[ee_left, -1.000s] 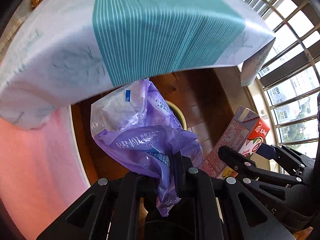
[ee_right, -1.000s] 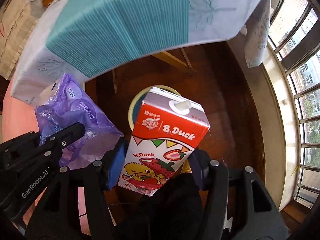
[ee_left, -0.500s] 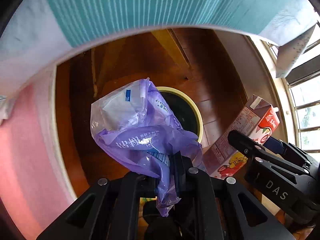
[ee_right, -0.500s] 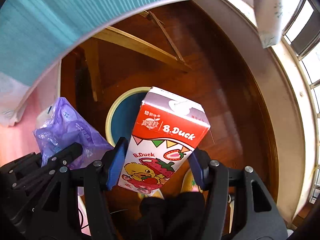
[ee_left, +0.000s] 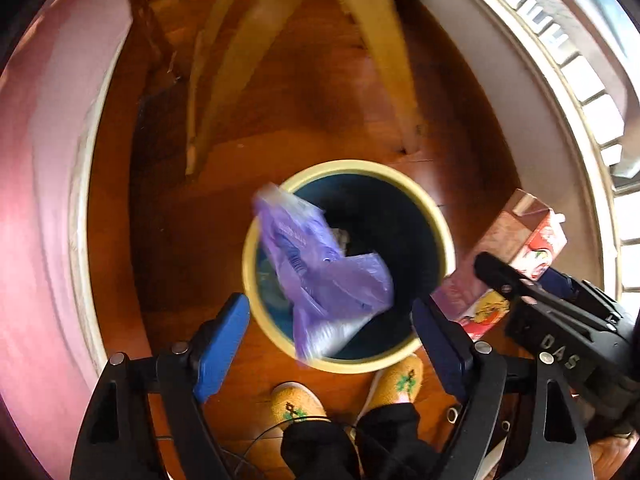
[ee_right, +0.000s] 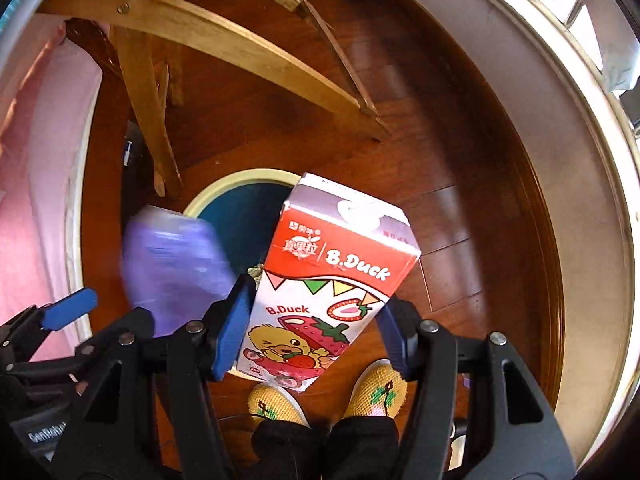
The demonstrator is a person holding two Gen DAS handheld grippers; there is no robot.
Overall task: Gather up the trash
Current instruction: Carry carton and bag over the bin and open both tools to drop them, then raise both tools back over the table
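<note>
In the left wrist view, a pink wall [ee_left: 36,200] is seen along the left edge of the frame, and pale wooden legs [ee_left: 224,60] stand on the dark wood floor [ee_left: 320,112] at the top. The left gripper [ee_left: 332,332] is pointed down at a bin [ee_left: 434,220] with a cream rim in the middle of the frame. Its blue fingers [ee_left: 220,344] have just been opening and are now spread wide. The purple bag [ee_left: 320,276] is seen blurred between them, free of both pads, over the left part of the bin's mouth. Yellow slippers [ee_left: 296,404] are seen at the bottom, just beside the bin. At the right of this frame the milk carton [ee_left: 516,248] is held by the right gripper [ee_left: 516,284].

In the right wrist view, the purple bag [ee_right: 172,268] appears as a blur at the left, over the bin's [ee_right: 236,184] left rim. In the centre the red and white carton [ee_right: 332,280] is clamped between the right gripper's [ee_right: 316,336] fingers [ee_right: 232,328], tilted, above the right part of the bin. A window sill [ee_right: 560,128] curves along the right edge.
</note>
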